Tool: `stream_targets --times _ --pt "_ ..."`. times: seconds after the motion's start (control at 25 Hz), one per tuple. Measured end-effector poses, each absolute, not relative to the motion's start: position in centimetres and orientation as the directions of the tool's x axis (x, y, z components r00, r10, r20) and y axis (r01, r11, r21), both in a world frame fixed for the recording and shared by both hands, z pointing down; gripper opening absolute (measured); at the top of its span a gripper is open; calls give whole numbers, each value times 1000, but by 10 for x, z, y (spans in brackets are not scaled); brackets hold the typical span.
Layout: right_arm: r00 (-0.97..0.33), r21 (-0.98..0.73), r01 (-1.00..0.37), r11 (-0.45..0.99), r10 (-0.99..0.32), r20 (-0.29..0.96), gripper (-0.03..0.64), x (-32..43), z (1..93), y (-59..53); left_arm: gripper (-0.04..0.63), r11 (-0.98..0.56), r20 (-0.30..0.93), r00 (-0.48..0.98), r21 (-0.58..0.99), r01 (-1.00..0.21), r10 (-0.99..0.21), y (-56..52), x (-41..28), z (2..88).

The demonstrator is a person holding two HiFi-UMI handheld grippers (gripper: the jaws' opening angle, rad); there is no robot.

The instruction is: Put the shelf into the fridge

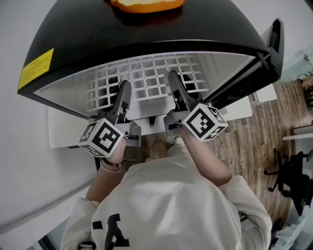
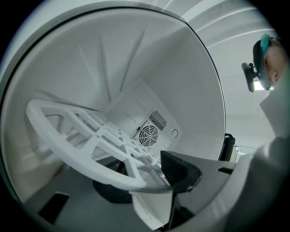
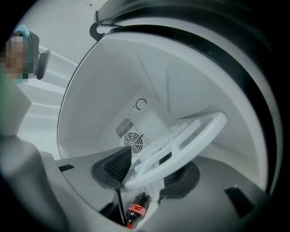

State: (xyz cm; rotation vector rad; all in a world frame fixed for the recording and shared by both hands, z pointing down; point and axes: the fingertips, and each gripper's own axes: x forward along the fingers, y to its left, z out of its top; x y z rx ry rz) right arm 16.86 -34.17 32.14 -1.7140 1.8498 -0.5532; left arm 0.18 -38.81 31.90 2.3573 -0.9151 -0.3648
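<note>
The white grid shelf [image 1: 146,73] reaches into the open cavity of the black-topped mini fridge [image 1: 146,29], with its front edge toward me. My left gripper [image 1: 123,88] clamps the shelf's front rim on the left, my right gripper [image 1: 173,78] on the right. In the left gripper view the curved rim of the shelf [image 2: 59,136] runs between the jaws of the left gripper [image 2: 145,179], whose ribbed pad [image 2: 179,170] presses on it. In the right gripper view the shelf [image 3: 199,131] sits the same way in the right gripper [image 3: 149,174].
A round fan grille [image 2: 148,135] sits in the fridge's back wall. The fridge door [image 1: 274,44] stands open at the right. An orange object [image 1: 146,4] lies on the fridge top. A cola bottle [image 3: 133,213] lies low beneath the right gripper. A dark chair [image 1: 293,180] stands on the wooden floor.
</note>
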Motion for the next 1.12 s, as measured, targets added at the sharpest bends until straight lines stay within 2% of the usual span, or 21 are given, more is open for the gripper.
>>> stream_targets --times 1.12 --pt "-21 -604 -793 84 -994 -110 202 174 322 -358 202 -636 -115 722 581 -508 -682 -404 5 318"
